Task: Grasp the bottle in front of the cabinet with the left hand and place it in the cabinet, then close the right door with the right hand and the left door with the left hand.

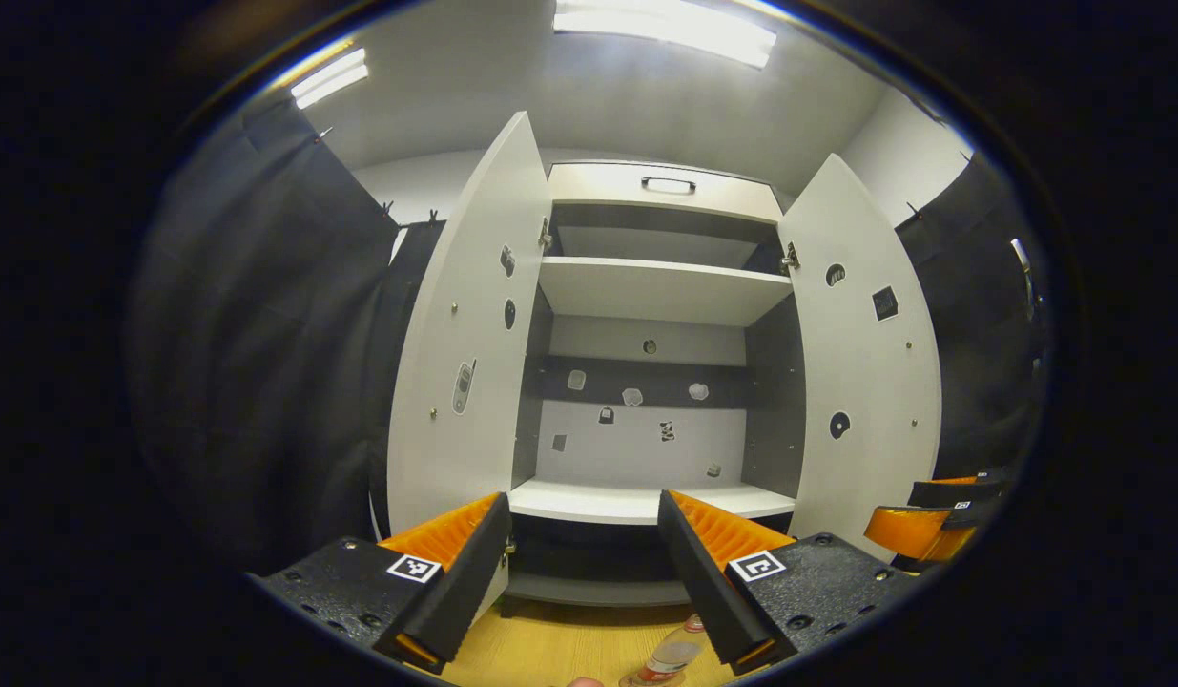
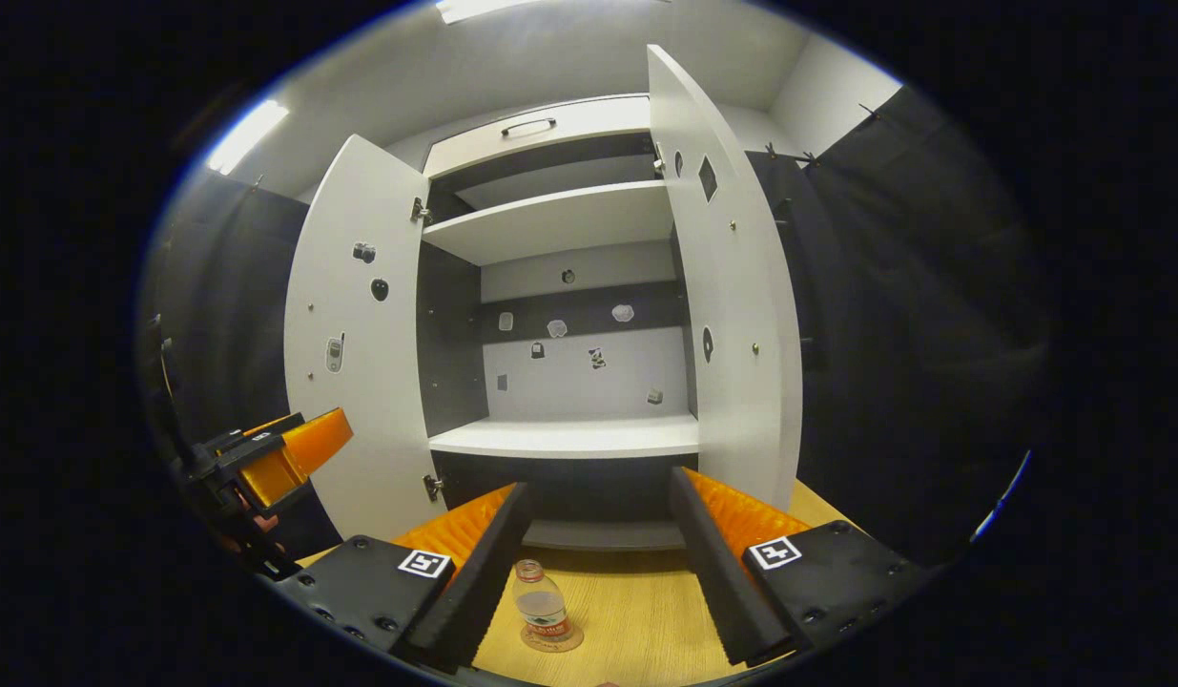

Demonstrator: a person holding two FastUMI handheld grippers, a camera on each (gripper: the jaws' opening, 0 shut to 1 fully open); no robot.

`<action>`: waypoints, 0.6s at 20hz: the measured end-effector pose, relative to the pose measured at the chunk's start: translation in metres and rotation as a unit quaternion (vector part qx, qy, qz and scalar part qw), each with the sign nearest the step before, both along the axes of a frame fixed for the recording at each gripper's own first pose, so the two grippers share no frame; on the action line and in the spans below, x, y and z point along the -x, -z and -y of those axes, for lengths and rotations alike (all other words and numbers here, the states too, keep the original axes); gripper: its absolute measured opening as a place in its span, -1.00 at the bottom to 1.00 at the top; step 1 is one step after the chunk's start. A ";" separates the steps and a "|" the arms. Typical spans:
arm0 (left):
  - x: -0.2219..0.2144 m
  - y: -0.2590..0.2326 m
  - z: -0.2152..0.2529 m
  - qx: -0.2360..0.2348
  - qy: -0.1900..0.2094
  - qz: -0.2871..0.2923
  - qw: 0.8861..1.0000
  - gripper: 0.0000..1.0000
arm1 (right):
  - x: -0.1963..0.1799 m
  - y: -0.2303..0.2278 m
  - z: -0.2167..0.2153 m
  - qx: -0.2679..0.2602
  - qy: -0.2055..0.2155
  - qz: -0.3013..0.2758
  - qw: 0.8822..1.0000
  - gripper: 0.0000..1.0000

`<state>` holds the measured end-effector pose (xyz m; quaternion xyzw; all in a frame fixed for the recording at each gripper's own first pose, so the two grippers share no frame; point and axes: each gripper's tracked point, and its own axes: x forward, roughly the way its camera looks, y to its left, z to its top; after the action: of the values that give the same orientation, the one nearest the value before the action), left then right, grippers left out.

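Before the wooden floor's (image 2: pixel 636 611) far edge the cabinet (image 1: pixel 646 448) stands with both doors swung wide, ready to receive, while the left gripper (image 1: pixel 584 572) and right gripper (image 2: pixel 598 563), fingers apart and empty, hover above the upright bottle (image 2: pixel 543 611) near its base.

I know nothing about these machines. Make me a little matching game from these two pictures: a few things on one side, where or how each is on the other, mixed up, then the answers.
Things:
1. bottle
2. left door
3. lower shelf
4. left tool

Places or states:
A. swung open, stickers on its inner face
B. standing upright on the wooden floor in front of the cabinet
C. fingers apart, holding nothing
D. bare white board inside the cabinet, nothing on it

Pairs: 1-B, 2-A, 3-D, 4-C
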<state>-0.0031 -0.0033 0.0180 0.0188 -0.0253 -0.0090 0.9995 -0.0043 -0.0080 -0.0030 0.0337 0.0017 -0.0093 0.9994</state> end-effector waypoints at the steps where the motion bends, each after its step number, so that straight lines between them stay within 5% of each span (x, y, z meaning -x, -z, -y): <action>1: -0.003 0.000 0.001 0.002 0.002 0.000 1.000 0.88 | 0.001 0.000 0.002 -0.002 0.002 0.001 1.000 0.95; 6: -0.021 0.018 0.032 0.027 0.052 -0.022 0.998 0.89 | 0.004 0.002 0.010 -0.010 0.016 -0.001 1.000 0.94; 12: -0.035 0.106 0.105 0.069 0.153 -0.096 0.981 0.89 | 0.010 0.006 0.021 -0.012 0.030 -0.013 0.999 0.96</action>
<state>0.0317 -0.1085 -0.0884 -0.0555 0.0679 -0.1616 0.9829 -0.0139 -0.0287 -0.0091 0.0457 0.0141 -0.0401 0.9981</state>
